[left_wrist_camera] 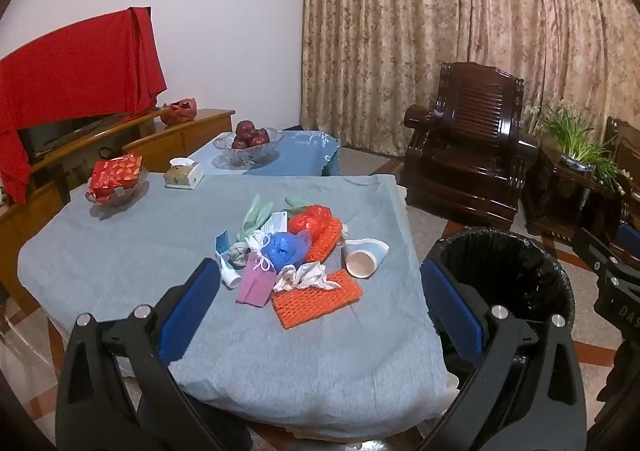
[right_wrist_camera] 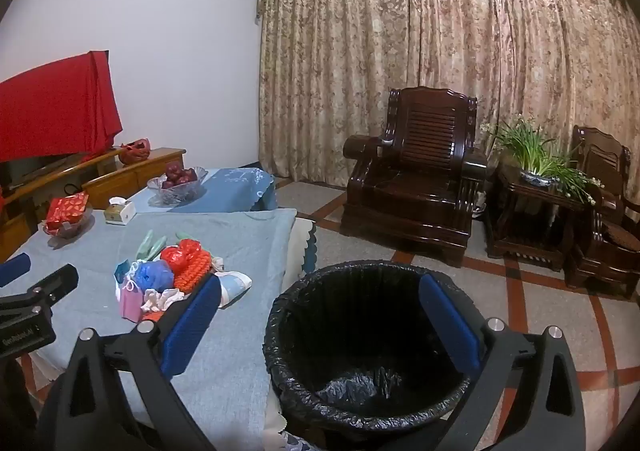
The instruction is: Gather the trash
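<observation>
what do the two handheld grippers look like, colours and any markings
Both are alike: black plastic frames with silver round bolts at the joints and two fingers faced with ribbed blue pads. Left gripper, right gripper. The left gripper's body carries small white lettering, too blurred to read. No cables, hands or sleeves show.

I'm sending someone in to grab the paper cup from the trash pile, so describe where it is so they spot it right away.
On the table under the grey-blue cloth, a heap of trash sits toward the side nearest the black-lined bin. The paper cup lies tipped over at the heap's bin-side edge, beside the orange foam netting. It is the only piece with a round open mouth, pale inside.
</observation>
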The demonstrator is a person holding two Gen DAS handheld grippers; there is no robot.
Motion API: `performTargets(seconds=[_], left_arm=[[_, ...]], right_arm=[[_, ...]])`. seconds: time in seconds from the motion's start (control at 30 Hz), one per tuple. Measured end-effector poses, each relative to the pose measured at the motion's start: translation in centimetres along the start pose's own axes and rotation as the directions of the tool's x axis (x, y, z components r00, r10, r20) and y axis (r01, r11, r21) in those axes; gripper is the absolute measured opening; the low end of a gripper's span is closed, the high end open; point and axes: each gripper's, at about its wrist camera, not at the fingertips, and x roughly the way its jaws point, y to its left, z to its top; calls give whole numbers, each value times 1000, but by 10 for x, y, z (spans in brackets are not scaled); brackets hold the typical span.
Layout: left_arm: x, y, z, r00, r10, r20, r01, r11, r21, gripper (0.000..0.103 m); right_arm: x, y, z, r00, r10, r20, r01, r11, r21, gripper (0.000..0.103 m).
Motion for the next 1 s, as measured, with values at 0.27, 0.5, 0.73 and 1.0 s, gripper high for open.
performTargets(seconds=[0.27, 0.5, 0.73, 1.0], left_arm=[[-1, 2, 0, 1000, 1, 0, -1, 1000, -4, 98], [0, 0, 0, 1000, 1, -5, -1, 1000, 2, 98], [0, 0, 0, 1000, 0, -6, 0, 1000, 2, 98], [0, 0, 0, 1000, 2, -5, -2, 1000, 1, 98]], right_arm=[[1, 0, 0, 1000, 3, -4, -3, 1000, 1, 97], [0, 0, 0, 1000, 3, -2, -3, 1000, 4, 97], [1, 0, 0, 1000, 3, -3, -3, 1000, 2, 97], [1, 0, 0, 1000, 4, -3, -4, 1000, 4, 97]])
